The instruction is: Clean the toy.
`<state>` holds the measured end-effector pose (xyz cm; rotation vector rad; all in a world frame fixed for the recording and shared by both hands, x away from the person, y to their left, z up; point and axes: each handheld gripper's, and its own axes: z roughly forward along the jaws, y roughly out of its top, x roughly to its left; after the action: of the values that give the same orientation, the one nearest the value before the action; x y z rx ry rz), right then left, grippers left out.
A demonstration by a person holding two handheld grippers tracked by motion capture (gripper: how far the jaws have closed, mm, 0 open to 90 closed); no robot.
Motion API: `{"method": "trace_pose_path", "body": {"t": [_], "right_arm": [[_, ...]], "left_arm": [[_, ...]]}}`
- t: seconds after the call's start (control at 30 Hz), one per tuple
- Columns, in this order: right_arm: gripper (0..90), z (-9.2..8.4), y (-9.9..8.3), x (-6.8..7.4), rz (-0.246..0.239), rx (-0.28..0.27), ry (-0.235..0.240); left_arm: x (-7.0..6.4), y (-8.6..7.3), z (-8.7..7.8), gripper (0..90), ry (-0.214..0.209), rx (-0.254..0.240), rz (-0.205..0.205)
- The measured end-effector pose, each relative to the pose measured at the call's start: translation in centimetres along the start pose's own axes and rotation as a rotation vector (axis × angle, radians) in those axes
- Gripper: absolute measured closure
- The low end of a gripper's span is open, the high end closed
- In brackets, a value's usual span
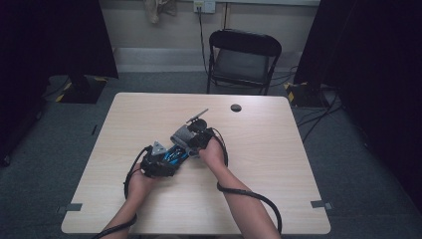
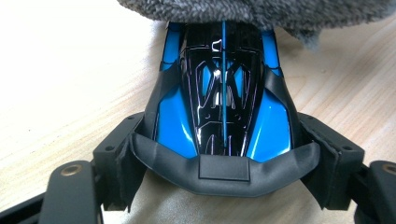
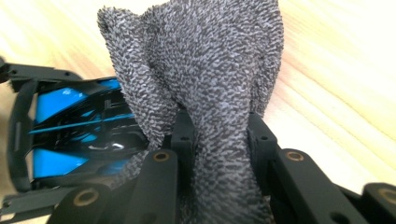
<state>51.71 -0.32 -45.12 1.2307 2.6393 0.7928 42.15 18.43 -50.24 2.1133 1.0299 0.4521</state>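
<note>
A blue and black toy car (image 2: 223,93) lies on the wooden table (image 1: 259,199). My left gripper (image 2: 224,161) is shut on its near end, with a pad (image 2: 122,156) pressed against each side of the black bumper. My right gripper (image 3: 219,135) is shut on a bunched grey cloth (image 3: 205,70). The cloth (image 2: 261,11) rests on the far end of the car, and in the right gripper view the car (image 3: 70,130) lies at the left, partly under the cloth. In the high view both grippers meet at the table's middle, the left gripper (image 1: 158,164) below-left of the right gripper (image 1: 191,137).
A small dark round spot (image 1: 236,107) marks the table's far side. A thin dark part (image 1: 198,115) sticks out just beyond the right gripper. A black folding chair (image 1: 244,59) stands behind the table. Cables trail from both grippers toward the near edge.
</note>
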Motion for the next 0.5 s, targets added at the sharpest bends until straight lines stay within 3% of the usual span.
{"method": "trace_pose_path", "body": {"t": [0.13, 0.5], "right_arm": [[70.7, 0.2, 0.5, -0.5, 0.016, 0.024, -0.004], [70.7, 0.9, 0.4, -2.4, 0.083, -0.012, -0.042]], "left_arm": [[-0.1, 0.0, 0.0, 24.5, 0.000, -0.001, -0.006], [-0.1, 0.0, 0.0, 24.5, -0.003, -0.002, -0.009]]}}
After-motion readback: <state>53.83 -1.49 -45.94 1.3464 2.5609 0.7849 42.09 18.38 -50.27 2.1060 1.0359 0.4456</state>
